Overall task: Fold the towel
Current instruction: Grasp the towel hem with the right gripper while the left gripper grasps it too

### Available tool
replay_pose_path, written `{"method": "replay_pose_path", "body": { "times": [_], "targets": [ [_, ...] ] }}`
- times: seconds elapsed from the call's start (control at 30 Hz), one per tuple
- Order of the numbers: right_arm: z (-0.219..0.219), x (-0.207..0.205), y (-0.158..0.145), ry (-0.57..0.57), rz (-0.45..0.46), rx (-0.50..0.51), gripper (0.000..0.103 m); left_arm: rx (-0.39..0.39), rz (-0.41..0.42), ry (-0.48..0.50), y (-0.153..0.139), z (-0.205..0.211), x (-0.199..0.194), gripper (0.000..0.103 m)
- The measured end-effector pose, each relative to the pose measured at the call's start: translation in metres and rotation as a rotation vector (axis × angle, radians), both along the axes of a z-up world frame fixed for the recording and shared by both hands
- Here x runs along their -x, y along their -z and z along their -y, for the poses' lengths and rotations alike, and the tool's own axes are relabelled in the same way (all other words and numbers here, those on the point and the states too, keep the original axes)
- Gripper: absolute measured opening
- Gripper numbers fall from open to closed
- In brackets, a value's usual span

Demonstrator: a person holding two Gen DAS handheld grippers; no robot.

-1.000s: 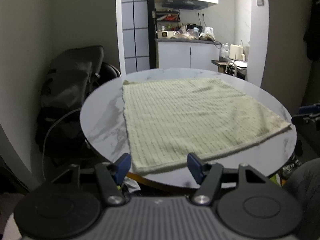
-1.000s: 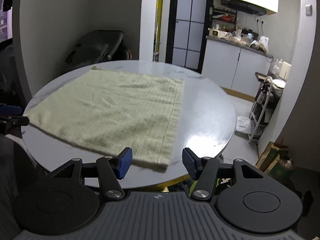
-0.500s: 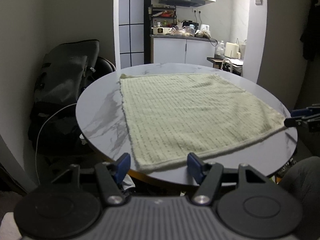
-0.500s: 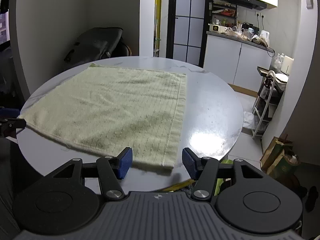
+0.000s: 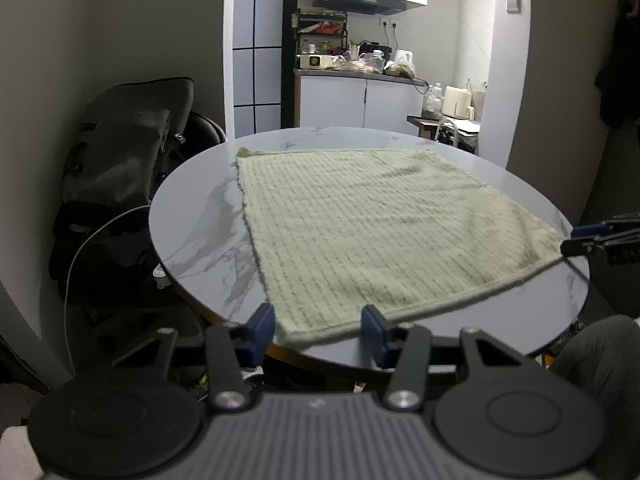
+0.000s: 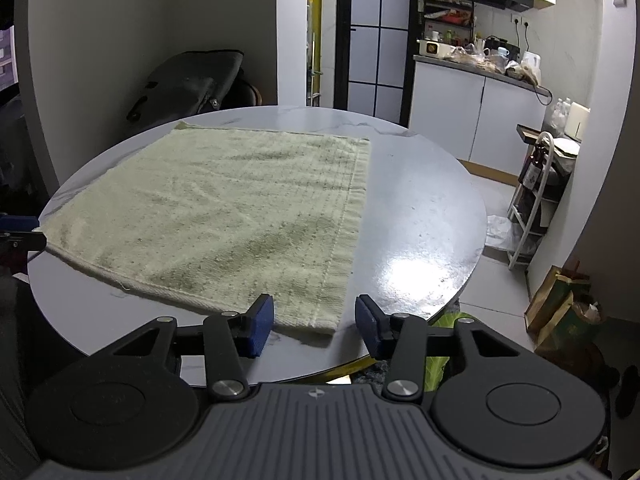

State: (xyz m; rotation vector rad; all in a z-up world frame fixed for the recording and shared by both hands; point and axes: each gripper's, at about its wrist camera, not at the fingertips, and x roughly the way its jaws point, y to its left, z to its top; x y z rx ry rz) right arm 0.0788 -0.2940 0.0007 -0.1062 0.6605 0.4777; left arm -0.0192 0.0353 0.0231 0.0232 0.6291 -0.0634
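A pale green towel [image 5: 368, 224] lies flat and spread out on a round marble table [image 5: 192, 216]. It also shows in the right wrist view [image 6: 224, 216]. My left gripper [image 5: 318, 330] is open, its blue-padded fingers on either side of the towel's near left corner at the table edge. My right gripper [image 6: 315, 322] is open around the towel's near right corner. The right gripper's tips show at the far right of the left wrist view [image 5: 588, 236], beside that corner. The left gripper's tips show at the left edge of the right wrist view [image 6: 20, 236].
A dark bag [image 5: 120, 152] rests on a chair to the left of the table. A kitchen counter [image 5: 360, 76] with clutter stands behind. A white rack [image 6: 536, 200] and paper bags [image 6: 560, 304] stand on the floor to the right of the table.
Both grippers have moved forward and down toward the table edge. Each towel corner now lies between open fingers. The towel has not moved.
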Motion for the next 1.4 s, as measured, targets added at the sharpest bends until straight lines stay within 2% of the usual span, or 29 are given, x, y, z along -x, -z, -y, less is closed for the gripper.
{"method": "replay_pose_path", "body": {
  "times": [0.07, 0.2, 0.37, 0.6, 0.77, 0.87, 1.03, 1.27, 1.3, 1.33, 1.37, 1.4],
  "targets": [
    [0.001, -0.001, 0.001, -0.003, -0.005, -0.009, 0.050, -0.013, 0.006, 0.002, 0.001, 0.002, -0.001, 0.050],
    [0.002, -0.001, 0.001, -0.017, 0.001, -0.009, 0.048, -0.017, 0.015, -0.009, 0.002, 0.009, -0.002, 0.037],
    [0.002, -0.002, 0.002, -0.036, 0.008, -0.009, 0.034, -0.020, 0.036, -0.016, 0.004, 0.016, -0.001, 0.033],
    [0.003, -0.002, 0.002, -0.046, 0.018, -0.013, 0.033, -0.020, 0.017, -0.015, 0.001, 0.015, -0.004, 0.033],
    [0.004, 0.000, 0.003, -0.035, 0.027, -0.012, 0.033, -0.023, 0.034, -0.020, 0.004, 0.017, 0.000, 0.032],
    [0.004, 0.001, 0.004, -0.026, 0.028, -0.019, 0.034, -0.008, 0.036, -0.033, 0.004, 0.015, 0.001, 0.023],
    [0.004, -0.002, 0.002, -0.029, 0.016, -0.021, 0.033, 0.029, 0.021, -0.041, 0.001, 0.011, 0.000, 0.022],
    [0.003, -0.002, 0.002, -0.024, 0.013, -0.021, 0.033, -0.012, 0.013, -0.032, 0.000, 0.016, 0.000, 0.021],
    [0.002, -0.002, 0.002, -0.024, 0.012, -0.023, 0.032, -0.009, 0.014, -0.040, 0.000, 0.016, 0.000, 0.020],
    [0.002, -0.002, 0.002, -0.024, 0.009, -0.025, 0.026, -0.004, 0.014, -0.046, 0.001, 0.016, 0.000, 0.018],
    [0.001, -0.003, 0.001, -0.025, 0.007, -0.027, 0.018, -0.004, 0.014, -0.045, 0.000, 0.017, 0.000, 0.010],
    [0.001, -0.003, 0.001, -0.026, 0.004, -0.029, 0.015, -0.004, 0.012, -0.034, 0.000, 0.018, 0.001, 0.007]
  ]
}}
